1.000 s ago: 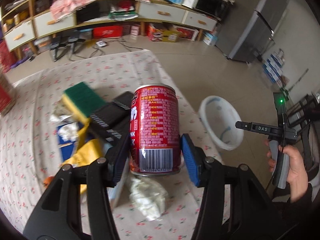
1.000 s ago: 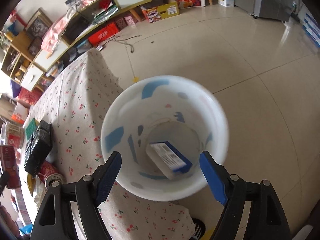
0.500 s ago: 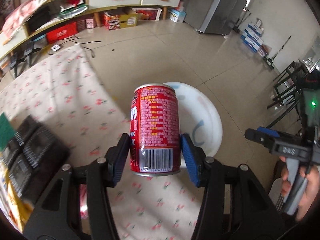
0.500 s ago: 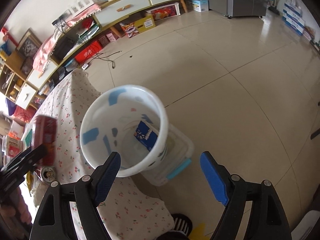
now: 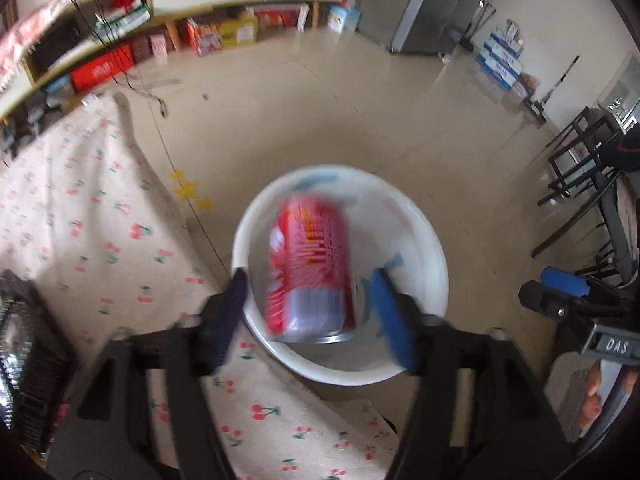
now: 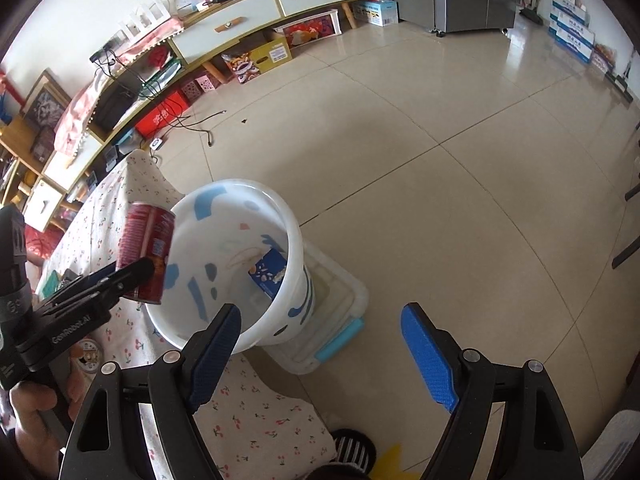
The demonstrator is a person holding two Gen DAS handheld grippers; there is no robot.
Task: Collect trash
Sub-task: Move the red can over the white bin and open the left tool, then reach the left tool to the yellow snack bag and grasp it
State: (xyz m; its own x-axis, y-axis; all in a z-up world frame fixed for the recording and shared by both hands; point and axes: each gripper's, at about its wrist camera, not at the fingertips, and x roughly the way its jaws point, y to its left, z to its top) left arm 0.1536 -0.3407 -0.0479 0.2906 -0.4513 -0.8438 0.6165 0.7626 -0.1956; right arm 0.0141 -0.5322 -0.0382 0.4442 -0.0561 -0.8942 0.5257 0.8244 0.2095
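Observation:
A red drink can hangs blurred over the mouth of the white bucket, between the fingers of my left gripper, which stand open with a gap on each side of the can. In the right wrist view the can is at the bucket's left rim, next to the left gripper. A blue carton lies inside the bucket. My right gripper is open and empty, held above the floor to the right of the bucket.
The bucket stands beside the table with the cherry-print cloth, on a clear plastic box. A black object lies on the table at left. Shelves and boxes line the far wall. Dark chairs stand at right.
My left gripper carried the can from the table over to the bucket and has opened; the can is blurred and loose between the fingers. My right gripper drew back from the bucket.

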